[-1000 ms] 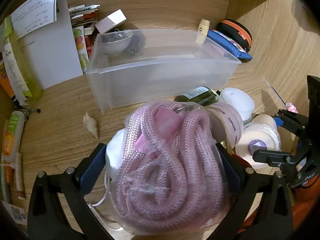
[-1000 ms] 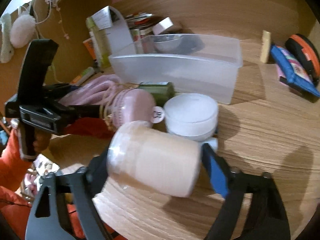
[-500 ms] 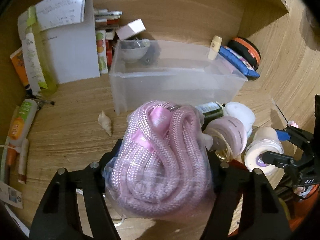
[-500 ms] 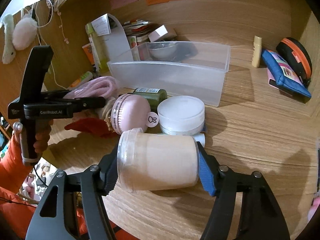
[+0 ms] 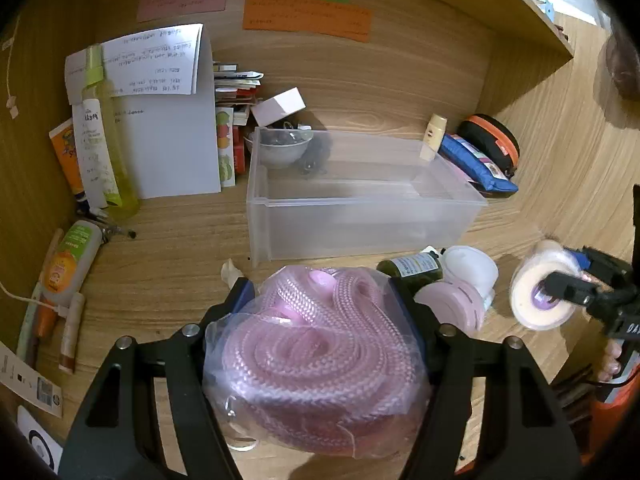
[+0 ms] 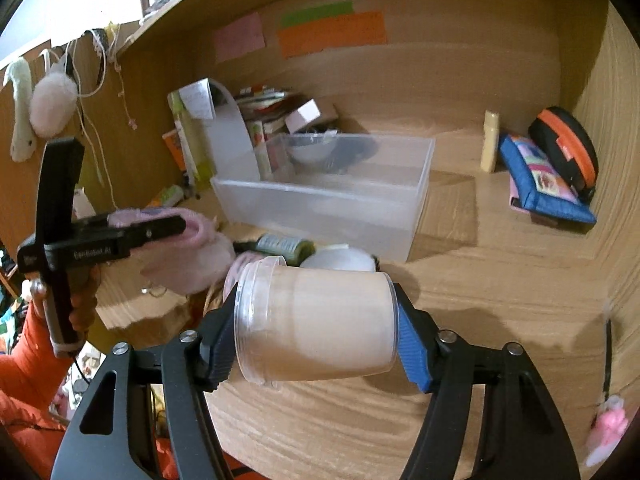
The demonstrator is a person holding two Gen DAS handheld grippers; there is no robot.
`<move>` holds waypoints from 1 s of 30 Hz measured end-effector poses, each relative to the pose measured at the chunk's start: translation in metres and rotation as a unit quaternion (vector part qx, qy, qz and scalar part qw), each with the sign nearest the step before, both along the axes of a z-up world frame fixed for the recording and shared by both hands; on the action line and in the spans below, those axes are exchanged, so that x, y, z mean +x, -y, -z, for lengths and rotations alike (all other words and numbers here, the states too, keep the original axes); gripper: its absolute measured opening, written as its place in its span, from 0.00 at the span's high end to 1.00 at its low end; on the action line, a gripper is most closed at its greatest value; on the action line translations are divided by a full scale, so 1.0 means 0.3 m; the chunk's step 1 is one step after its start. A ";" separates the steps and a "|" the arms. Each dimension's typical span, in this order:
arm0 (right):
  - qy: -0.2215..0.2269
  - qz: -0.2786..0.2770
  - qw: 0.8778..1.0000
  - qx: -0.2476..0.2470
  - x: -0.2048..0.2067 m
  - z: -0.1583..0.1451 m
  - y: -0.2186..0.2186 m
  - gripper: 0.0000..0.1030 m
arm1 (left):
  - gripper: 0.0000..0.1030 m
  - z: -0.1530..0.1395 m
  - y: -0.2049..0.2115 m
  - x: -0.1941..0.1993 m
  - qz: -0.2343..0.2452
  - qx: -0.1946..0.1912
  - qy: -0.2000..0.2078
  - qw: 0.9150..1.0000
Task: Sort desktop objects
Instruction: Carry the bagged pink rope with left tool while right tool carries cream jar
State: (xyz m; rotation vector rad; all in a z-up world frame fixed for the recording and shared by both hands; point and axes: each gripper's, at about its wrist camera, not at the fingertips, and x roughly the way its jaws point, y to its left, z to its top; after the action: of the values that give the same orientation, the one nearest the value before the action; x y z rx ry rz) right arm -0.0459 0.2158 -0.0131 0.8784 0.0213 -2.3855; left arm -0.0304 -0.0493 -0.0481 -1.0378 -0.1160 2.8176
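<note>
Mid-sort: the left gripper [image 5: 320, 320] clamps a bagged pink rope [image 5: 316, 364] at lower centre, the right gripper [image 6: 316, 332] pinches a clear jar [image 6: 316, 324] — both lifted, apparently bound next for the clear bin [image 5: 360, 204] at mid-frame.

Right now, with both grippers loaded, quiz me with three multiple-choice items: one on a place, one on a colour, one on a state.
1. Where is the clear plastic bin?
A. On the desk beyond both grippers
B. Hanging on the wall
C. On the top shelf

2. What colour is the bagged rope in the left gripper?
A. Green
B. Pink
C. Black

3. What is the right gripper doing?
A. Open, holding nothing
B. Resting inside the bin
C. Shut on the clear jar, held sideways

Answers: 1 A, both views show it standing on the wood ahead. 2 B, pink braid shows through the bag. 3 C, the pads clamp the jar's two ends.
</note>
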 end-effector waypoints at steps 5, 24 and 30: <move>-0.008 0.001 1.000 -0.009 -0.030 -0.024 -0.001 0.38 | 0.36 -0.018 0.004 -0.018 -0.003 0.011 -0.006 1.000; -0.038 0.014 0.998 -0.039 -0.181 -0.142 -0.013 0.38 | 0.36 -0.192 -0.007 -0.088 -0.002 0.030 -0.065 0.997; -0.038 0.015 0.998 -0.038 -0.256 -0.159 -0.002 0.38 | 0.36 -0.221 -0.004 -0.147 -0.001 0.035 -0.071 0.997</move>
State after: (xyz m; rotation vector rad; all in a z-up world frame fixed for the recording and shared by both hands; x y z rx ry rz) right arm -0.1227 0.2164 0.0345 0.7572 -0.0526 -2.4298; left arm -0.0746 -0.0480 0.0181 -0.8207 -0.1980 2.8549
